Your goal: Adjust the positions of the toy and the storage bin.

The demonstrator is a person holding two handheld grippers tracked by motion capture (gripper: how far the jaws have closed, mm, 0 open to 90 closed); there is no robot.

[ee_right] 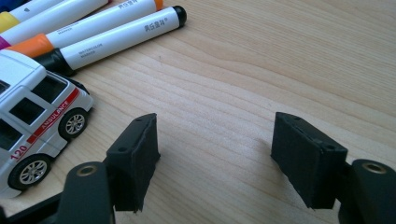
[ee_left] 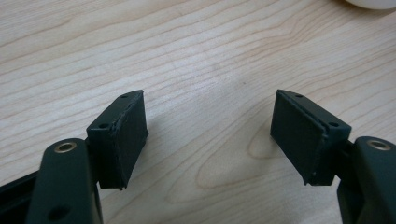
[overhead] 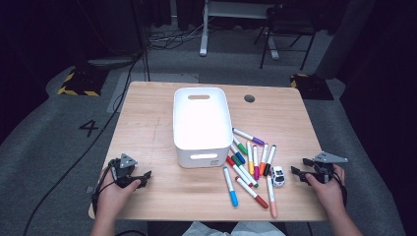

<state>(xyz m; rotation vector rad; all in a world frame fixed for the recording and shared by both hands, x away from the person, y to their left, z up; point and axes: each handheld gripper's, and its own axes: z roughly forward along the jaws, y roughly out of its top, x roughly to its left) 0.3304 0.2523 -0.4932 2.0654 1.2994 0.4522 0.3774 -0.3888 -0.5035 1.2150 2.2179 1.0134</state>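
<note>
Toy ambulance (ee_right: 32, 135) beside markers (overhead: 251, 164), outside white bin (overhead: 201, 125); both grippers' jaws wide, holding nothing.

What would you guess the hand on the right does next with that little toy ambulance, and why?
Probably a short slide of the right gripper toward the toy ambulance, so that its jaws straddle the car. They stand open over bare table with the ambulance just beside them, untouched. The left gripper is open too, far from the markers and white bin.
</note>
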